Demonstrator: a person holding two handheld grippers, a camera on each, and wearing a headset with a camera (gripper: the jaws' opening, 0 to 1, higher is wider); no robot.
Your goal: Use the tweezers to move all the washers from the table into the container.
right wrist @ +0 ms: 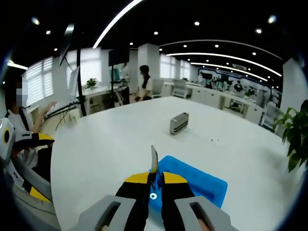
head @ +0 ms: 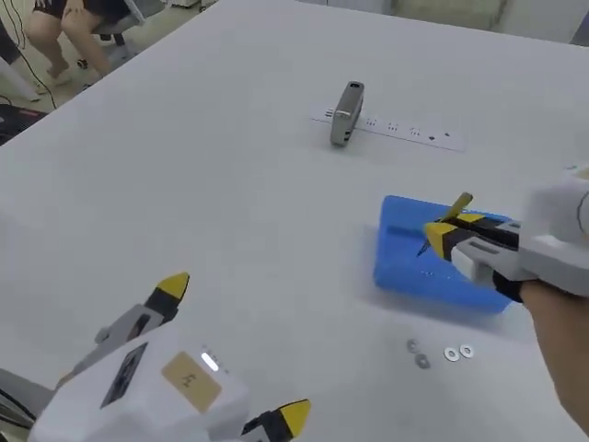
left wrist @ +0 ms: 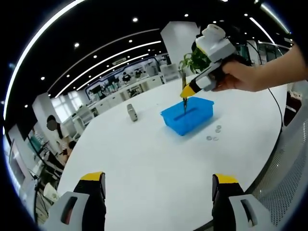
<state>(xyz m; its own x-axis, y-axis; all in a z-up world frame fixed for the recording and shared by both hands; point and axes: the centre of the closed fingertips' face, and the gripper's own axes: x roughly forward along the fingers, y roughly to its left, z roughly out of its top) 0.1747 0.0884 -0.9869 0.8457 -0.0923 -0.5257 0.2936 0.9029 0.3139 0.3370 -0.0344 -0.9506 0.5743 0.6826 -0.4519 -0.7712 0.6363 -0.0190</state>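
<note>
Big white table (head: pixel 230 203), open office (left wrist: pixel 120 79) behind. Right gripper (head: pixel 442 230) clamps the tweezers (right wrist: pixel 153 161) over the container (head: pixel 405 262) at 3 o'clock. Left gripper's (head: pixel 235 353) wide open, empty.

You're working at a broad white table (head: pixel 184 184) in a large open-plan office. Over you the ceiling (right wrist: pixel 226 17) is dark, crossed by long bright strip lights (right wrist: pixel 115 19) that curve away across the room, with small round spotlights (right wrist: pixel 196 23) between them. On one side, windows (right wrist: pixel 41 82) with slatted blinds let in daylight. A white column (right wrist: pixel 150 53) rises past the far end of the table, and near it a dark screen (right wrist: pixel 118 57) stands on a pole. Rows of pale desks (right wrist: pixel 226 96) and chairs (right wrist: pixel 180 89) run off behind. A leafy potted plant (right wrist: pixel 293 134) stands at the table's edge. One person (right wrist: pixel 144 82) stands by the column; another person (head: pixel 69 28) sits past the table's far corner.
</note>
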